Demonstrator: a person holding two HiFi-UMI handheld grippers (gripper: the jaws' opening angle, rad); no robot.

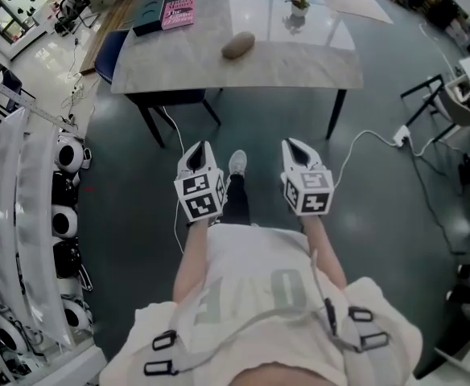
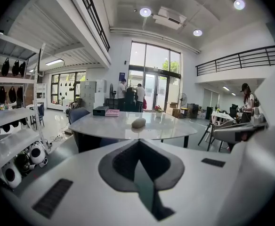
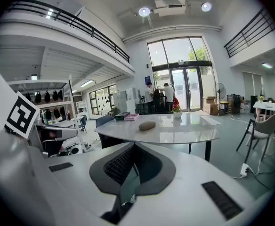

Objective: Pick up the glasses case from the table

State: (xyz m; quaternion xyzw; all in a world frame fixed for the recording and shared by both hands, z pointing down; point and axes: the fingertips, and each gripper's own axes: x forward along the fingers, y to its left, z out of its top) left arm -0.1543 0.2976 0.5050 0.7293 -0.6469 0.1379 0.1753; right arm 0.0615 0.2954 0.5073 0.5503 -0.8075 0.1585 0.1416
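Two white grippers hang well short of the pale marble-topped table (image 1: 315, 63). The left gripper (image 1: 198, 148) and the right gripper (image 1: 294, 144) both have their jaws pressed together on nothing. The tan oval glasses case (image 1: 238, 45) lies near the tabletop's middle, with a pink book (image 1: 178, 12) at its far left corner and a small red-flowered pot plant (image 1: 298, 2) by the far edge.

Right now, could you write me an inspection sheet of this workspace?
Surface: grey table, mostly bare.
Job's things: glasses case lying mid-table, untouched.
Clutter: pink book and dark box at one corner; potted plant at far edge.
Grippers: left gripper and right gripper both shut, empty, short of the table.
Cables: white cable on the floor to a power strip.
Surroundings: shelves of white robot heads on the left; people by glass doors.
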